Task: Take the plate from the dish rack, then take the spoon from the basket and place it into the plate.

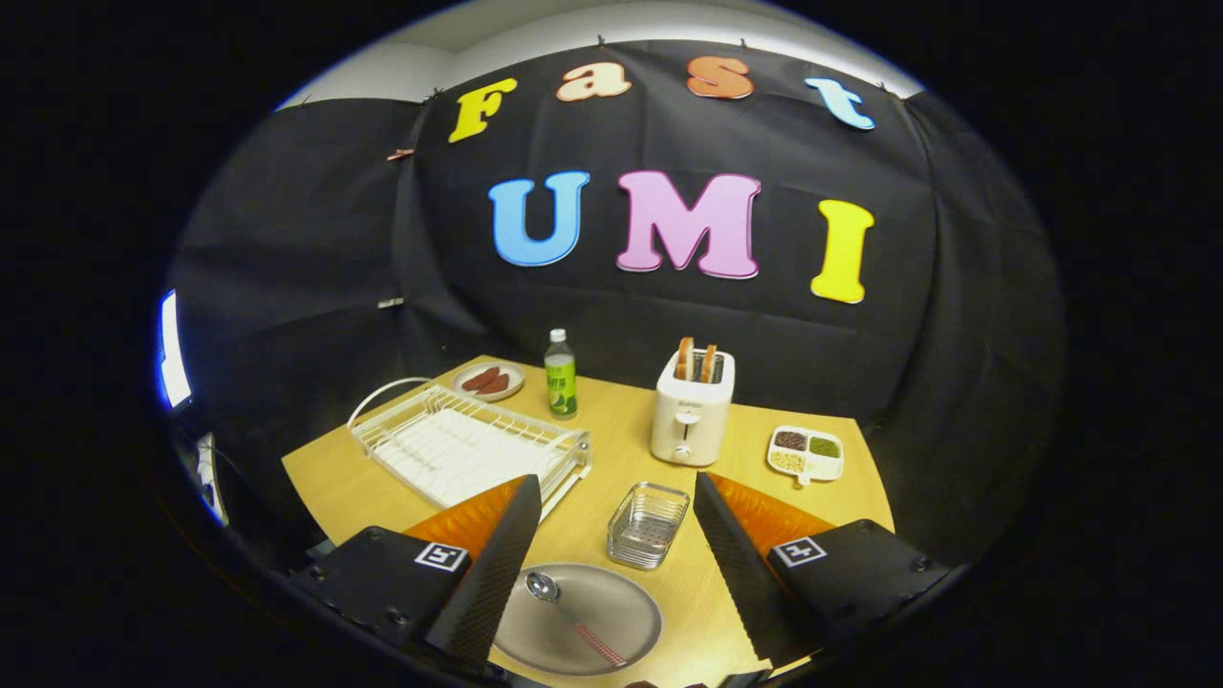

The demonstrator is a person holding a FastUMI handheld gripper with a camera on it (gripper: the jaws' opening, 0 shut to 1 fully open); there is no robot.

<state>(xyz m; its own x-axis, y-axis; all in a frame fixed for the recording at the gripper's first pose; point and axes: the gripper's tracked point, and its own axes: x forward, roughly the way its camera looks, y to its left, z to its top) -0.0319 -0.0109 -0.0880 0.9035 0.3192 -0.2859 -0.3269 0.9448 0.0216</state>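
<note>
A round grey plate (611, 612) lies flat on the wooden table (621, 430), low between my two fingers. A metal spoon (564, 604) with a red-patterned handle rests in the plate, bowl end toward the left finger. My gripper (616, 497) hangs above the table, open wide, with nothing between the fingers. A small wire basket (648, 524) stands just beyond the plate, between the fingertips, and looks bare inside. The white dish rack (468, 447) sits beyond the left finger, with no dishes in it.
A white toaster (692, 409) with two bread slices stands past the basket. A green-labelled bottle (561, 375) and a small plate of brown food (488, 380) sit at the table's far side. A divided white dish (805, 452) of grains lies beyond the right finger.
</note>
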